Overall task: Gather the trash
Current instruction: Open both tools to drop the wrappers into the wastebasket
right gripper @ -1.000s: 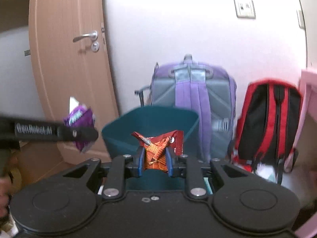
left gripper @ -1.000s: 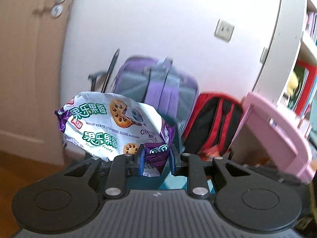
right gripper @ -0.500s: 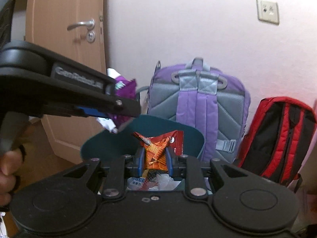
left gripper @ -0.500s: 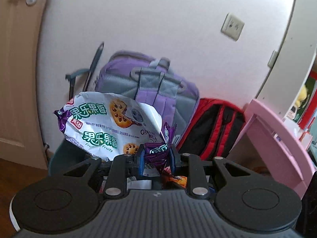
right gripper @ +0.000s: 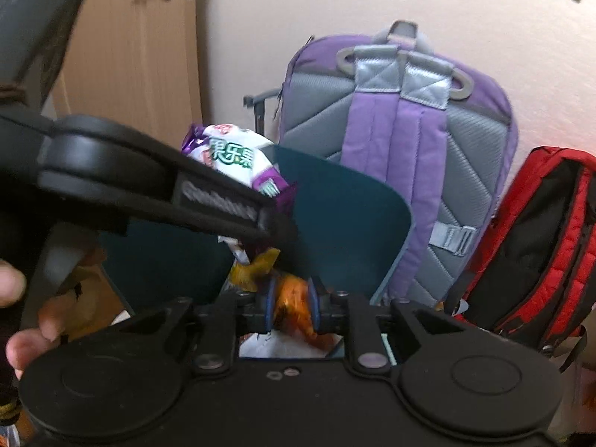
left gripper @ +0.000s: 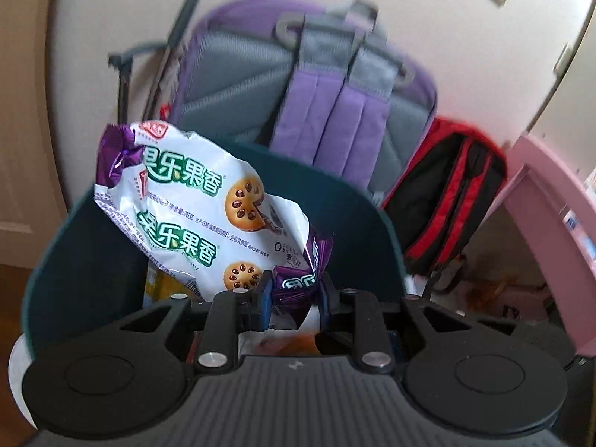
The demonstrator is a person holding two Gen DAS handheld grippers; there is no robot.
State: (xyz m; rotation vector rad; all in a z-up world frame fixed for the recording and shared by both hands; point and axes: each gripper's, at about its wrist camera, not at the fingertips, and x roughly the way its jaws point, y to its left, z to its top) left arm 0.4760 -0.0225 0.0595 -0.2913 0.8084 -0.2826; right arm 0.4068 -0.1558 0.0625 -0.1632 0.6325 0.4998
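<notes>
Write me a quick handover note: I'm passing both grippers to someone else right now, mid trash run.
Left gripper: shut on the white and purple cookie wrapper, held over the open teal bin.
Right gripper: its jaws have just been closing on the orange snack wrapper that is pinched between them, also above the bin mouth.
Bin: stands in front of the purple backpack; the red backpack is beside it. Some litter already lies inside.
Done: both wrappers picked up and brought to the bin.
Left: release both wrappers into the bin, probably one at a time since the grippers crowd each other.
</notes>
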